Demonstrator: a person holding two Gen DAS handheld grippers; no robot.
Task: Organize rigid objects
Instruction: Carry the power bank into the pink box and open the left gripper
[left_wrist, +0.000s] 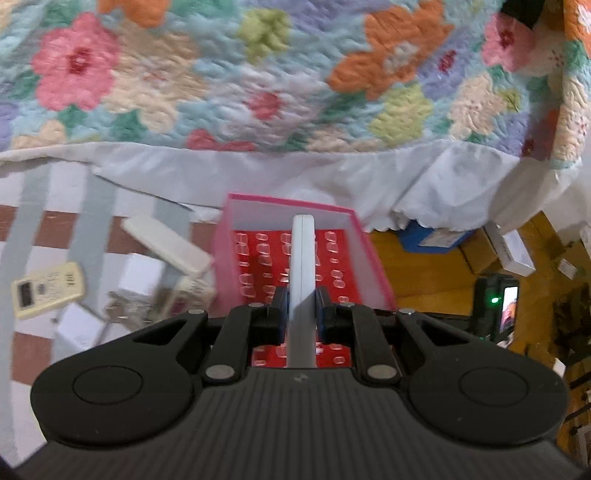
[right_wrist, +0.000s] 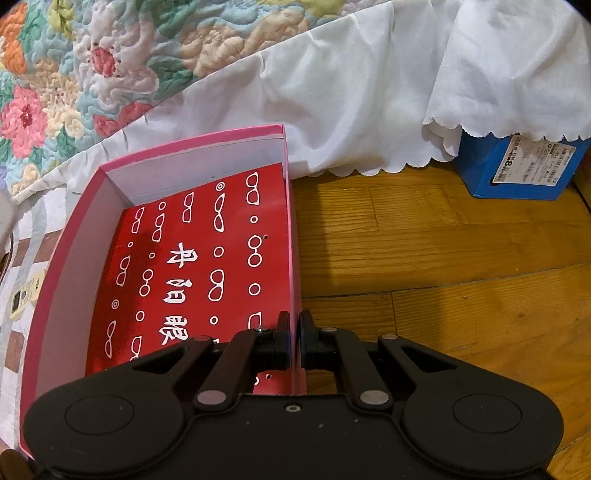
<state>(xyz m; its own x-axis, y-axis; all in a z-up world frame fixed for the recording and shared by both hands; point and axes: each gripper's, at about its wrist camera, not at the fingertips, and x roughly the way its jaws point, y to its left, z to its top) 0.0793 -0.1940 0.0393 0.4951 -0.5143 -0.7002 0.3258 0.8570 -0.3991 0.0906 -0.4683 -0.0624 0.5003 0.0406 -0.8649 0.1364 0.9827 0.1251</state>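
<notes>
Wooden floorboards (right_wrist: 443, 258) run along the side of a bed draped in a flowered quilt (left_wrist: 258, 74) with a white scalloped sheet (right_wrist: 351, 110) hanging below it. On a checked cloth (left_wrist: 22, 229) at the foot of the quilt sits a pink box (right_wrist: 55, 258) — white inside walls, a red bottom printed with white spectacle outlines and characters.

In the left wrist view the left gripper (left_wrist: 302, 299) is clamped on a slim white remote (left_wrist: 303, 258), held edge-on between its blue pads and raised over the box's red bottom. To the left of the box, on the cloth, lie a cream remote with a small screen (left_wrist: 48, 288), a white oblong case (left_wrist: 166, 243) and a few small white boxes (left_wrist: 144, 273); that part is blurred.

The right gripper (right_wrist: 294, 332) is closed tight on the box's right wall, one finger inside and one outside, near the front corner. A blue carton (right_wrist: 517, 170) with a printed label stands on the floor under the sheet's edge, well apart from the box.
</notes>
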